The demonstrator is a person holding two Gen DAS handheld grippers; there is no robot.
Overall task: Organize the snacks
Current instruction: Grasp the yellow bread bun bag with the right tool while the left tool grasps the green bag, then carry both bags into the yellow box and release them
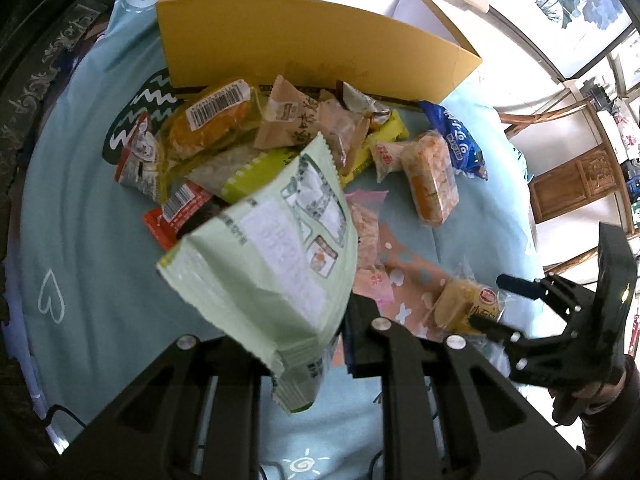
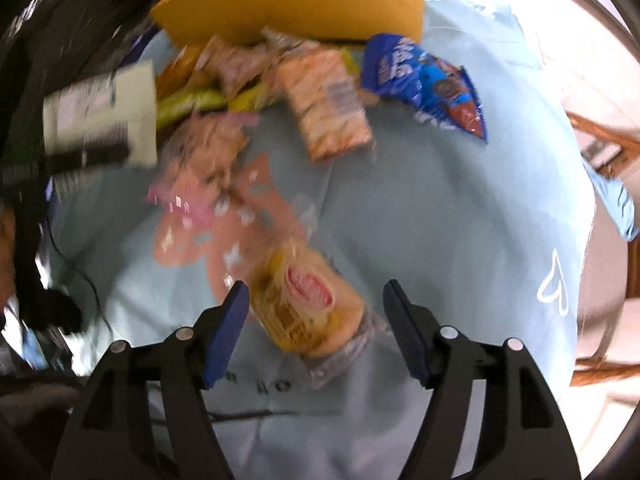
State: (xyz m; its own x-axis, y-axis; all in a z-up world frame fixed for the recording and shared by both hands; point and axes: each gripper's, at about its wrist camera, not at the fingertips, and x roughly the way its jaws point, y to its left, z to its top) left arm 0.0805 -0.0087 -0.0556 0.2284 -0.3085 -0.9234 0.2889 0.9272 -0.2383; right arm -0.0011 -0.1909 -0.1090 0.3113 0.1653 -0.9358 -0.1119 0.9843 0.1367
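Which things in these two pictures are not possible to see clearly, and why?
- Yellow box interior, left wrist view: hidden behind its front wall.
- Left gripper pads: covered by the pale green packet they clamp.
- Yellow snack label, right wrist view: motion blur.
- Snack pile, right wrist view: blurred.

Snack pile [image 1: 280, 136] lies on the tablecloth [image 1: 92, 240] before the box [image 1: 312, 52].

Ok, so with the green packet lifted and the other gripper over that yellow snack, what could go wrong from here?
1. The left hand-held gripper pinches only the bottom edge of the pale green snack packet, so the packet could swing or slip.
2. The right hand-held gripper stands open around the yellow wrapped snack, which lies askew; closing might catch only crinkly wrapper.
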